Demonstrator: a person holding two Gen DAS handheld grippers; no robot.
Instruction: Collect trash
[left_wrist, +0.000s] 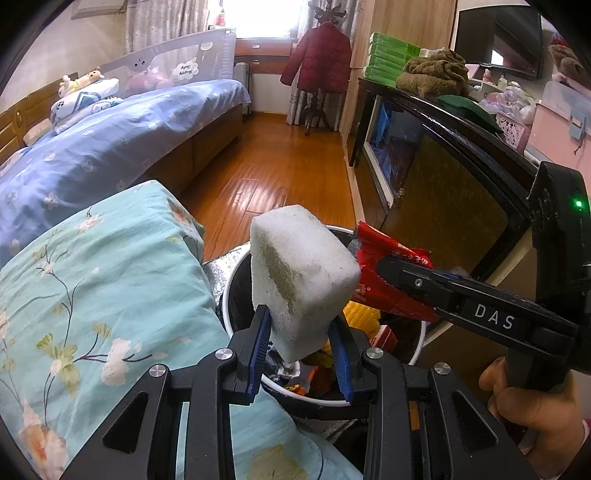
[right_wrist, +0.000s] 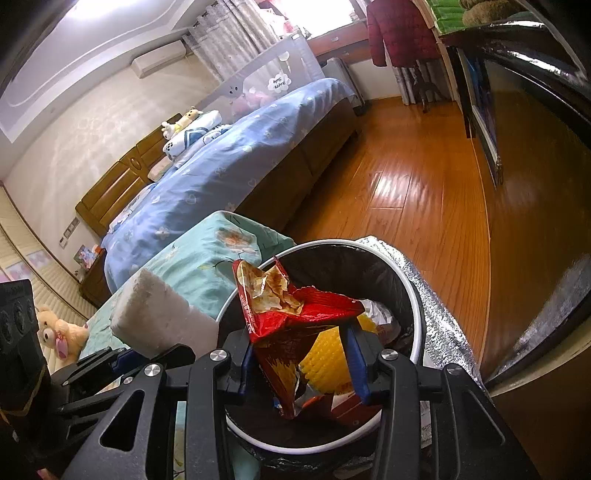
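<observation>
While we hold both pieces over the bin (right_wrist: 417, 295), our left gripper (left_wrist: 301, 341) pinches the foam block (left_wrist: 301, 273) by its lower end, light and crumbly; our right gripper (right_wrist: 301, 363) clamps the red wrapper (right_wrist: 291, 317), thin, slippery, best held mid-body.

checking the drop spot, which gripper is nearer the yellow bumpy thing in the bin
Right. The right gripper holds the red snack bag directly over the yellow bumpy thing in the bin; the left gripper, holding the white foam block, sits by the bin's bed-side rim.
</observation>
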